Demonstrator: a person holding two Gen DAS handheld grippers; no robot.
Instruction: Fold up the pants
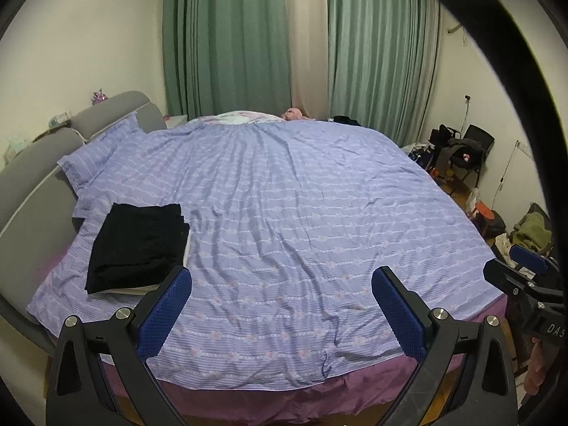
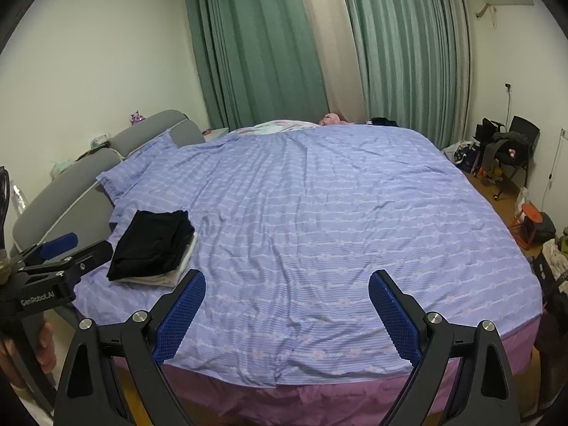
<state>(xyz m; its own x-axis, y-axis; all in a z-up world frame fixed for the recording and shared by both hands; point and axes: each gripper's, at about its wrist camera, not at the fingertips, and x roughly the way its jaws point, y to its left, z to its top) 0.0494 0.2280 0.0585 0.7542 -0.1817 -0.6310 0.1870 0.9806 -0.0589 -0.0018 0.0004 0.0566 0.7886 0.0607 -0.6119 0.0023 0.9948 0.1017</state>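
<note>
**Right wrist view: gripper over the bed**

The right gripper (image 2: 287, 314) is held with jaws spread wide above the purple striped cover (image 2: 319, 213). Folded black pants (image 2: 151, 245) are stacked on a white garment (image 2: 186, 261), just beyond its left finger. The left gripper (image 2: 64, 248) is seen further left.

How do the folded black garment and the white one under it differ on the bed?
The folded black garment lies on top and shows fully; the white garment lies beneath, with only its near and right edges peeking out. The black one's layered edges show at its far right corner; the white one's folds are too hidden to judge. Both sit stacked on the purple cover near the headboard, untouched by either gripper.
</note>
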